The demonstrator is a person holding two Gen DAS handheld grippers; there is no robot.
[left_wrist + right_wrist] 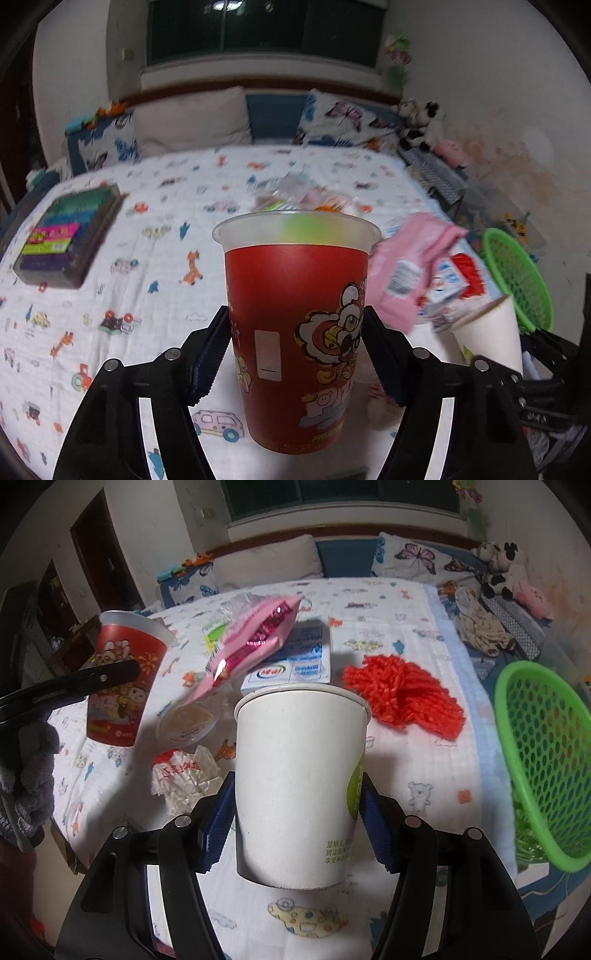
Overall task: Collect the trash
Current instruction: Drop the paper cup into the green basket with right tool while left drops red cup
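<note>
My left gripper (295, 354) is shut on a red printed plastic cup (299, 325), held upright above the bed; the cup also shows at the left of the right wrist view (122, 679). My right gripper (297, 823) is shut on a white paper cup (299, 782), upright above the bed; it also shows in the left wrist view (491, 332). A green mesh basket (546, 760) stands at the right bed edge, close to the right of the white cup, and shows in the left wrist view (517, 273) too.
On the patterned bedsheet (406, 775) lie a pink snack bag (255, 635), a blue-white milk carton (295, 661), a round plastic lid (186, 720), a crumpled wrapper (184, 775) and red yarn (402, 694). A box of coloured items (70, 236) lies far left.
</note>
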